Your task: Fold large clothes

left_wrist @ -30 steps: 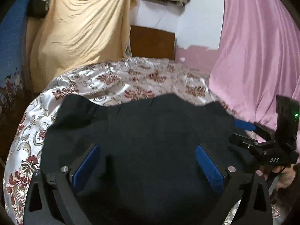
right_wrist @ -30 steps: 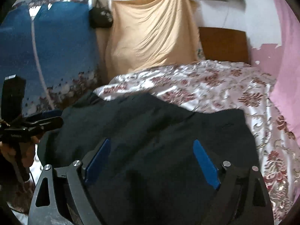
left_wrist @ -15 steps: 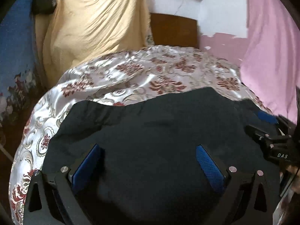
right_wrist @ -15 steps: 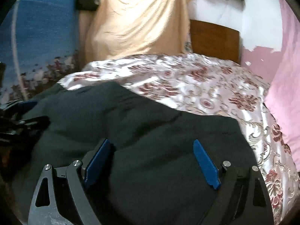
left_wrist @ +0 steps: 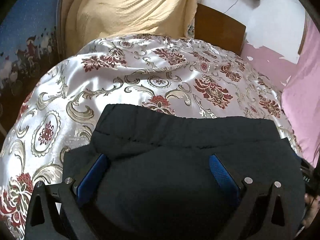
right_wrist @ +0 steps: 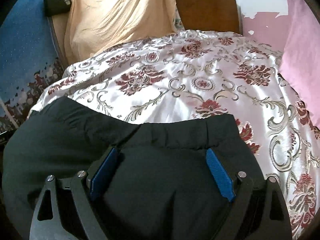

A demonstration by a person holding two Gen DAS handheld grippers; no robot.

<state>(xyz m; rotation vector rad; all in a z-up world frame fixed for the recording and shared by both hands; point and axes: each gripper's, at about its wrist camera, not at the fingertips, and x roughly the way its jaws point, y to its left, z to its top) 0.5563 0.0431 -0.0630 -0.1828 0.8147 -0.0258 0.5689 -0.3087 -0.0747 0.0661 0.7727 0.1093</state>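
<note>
A large black garment (left_wrist: 180, 136) lies on the near part of a bed, its elastic waistband edge facing the headboard. It also fills the lower part of the right wrist view (right_wrist: 140, 140). My left gripper (left_wrist: 158, 164) is open, its blue pads spread wide just above the black cloth near its left side. My right gripper (right_wrist: 162, 160) is open too, its jaws wide apart over the cloth near its right side. Neither gripper holds the garment. The right gripper's body shows at the right edge of the left wrist view (left_wrist: 308, 178).
The bed is covered by a shiny white bedspread with red flowers (left_wrist: 140, 84). A wooden headboard (right_wrist: 206, 12) stands at the back. A yellow sheet (right_wrist: 120, 16) hangs behind, a pink curtain (left_wrist: 302, 96) at the right, a black bag (right_wrist: 57, 2) at the upper left.
Both grippers have moved forward and down over the garment. The black cloth now lies doubled, with a shorter span and its waistband edge on top. Both grippers stayed open.
</note>
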